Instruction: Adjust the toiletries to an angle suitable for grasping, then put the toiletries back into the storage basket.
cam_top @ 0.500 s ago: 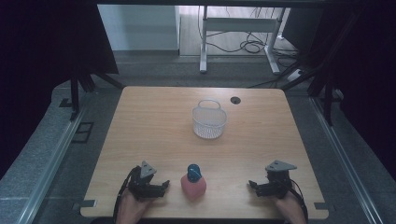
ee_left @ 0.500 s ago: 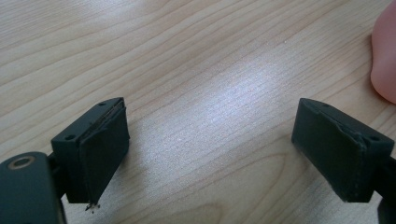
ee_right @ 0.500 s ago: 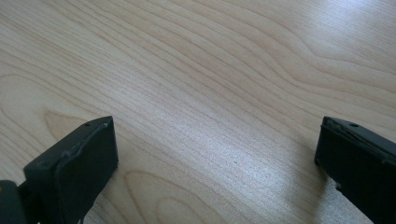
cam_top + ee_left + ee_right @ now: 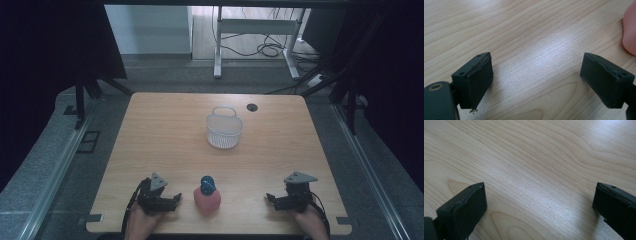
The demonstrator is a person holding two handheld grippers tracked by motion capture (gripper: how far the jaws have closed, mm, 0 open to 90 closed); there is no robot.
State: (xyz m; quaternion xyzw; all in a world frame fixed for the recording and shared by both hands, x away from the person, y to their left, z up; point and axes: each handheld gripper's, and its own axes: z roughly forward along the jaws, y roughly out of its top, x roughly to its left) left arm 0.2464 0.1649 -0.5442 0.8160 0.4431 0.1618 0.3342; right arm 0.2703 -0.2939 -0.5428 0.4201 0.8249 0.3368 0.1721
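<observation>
A pink bottle [image 4: 207, 200] with a blue cap [image 4: 207, 184] stands near the table's front edge, between my two grippers. My left gripper [image 4: 175, 199] rests on the table just left of it, open, with bare wood between its jaws; the bottle's pink side [image 4: 630, 32] shows at the right edge of the left gripper view. My right gripper [image 4: 270, 198] lies on the table farther right, open and holding nothing, its jaws wide apart over bare wood [image 4: 536, 182]. A white mesh basket [image 4: 224, 129] with a handle stands at the table's middle, toward the back.
The wooden table [image 4: 165, 135] has a dark cable hole [image 4: 252, 107] near its back edge. Beyond the table stand a white desk frame [image 4: 252, 40] and loose cables [image 4: 270, 47] on the floor. Black curtains hang on both sides.
</observation>
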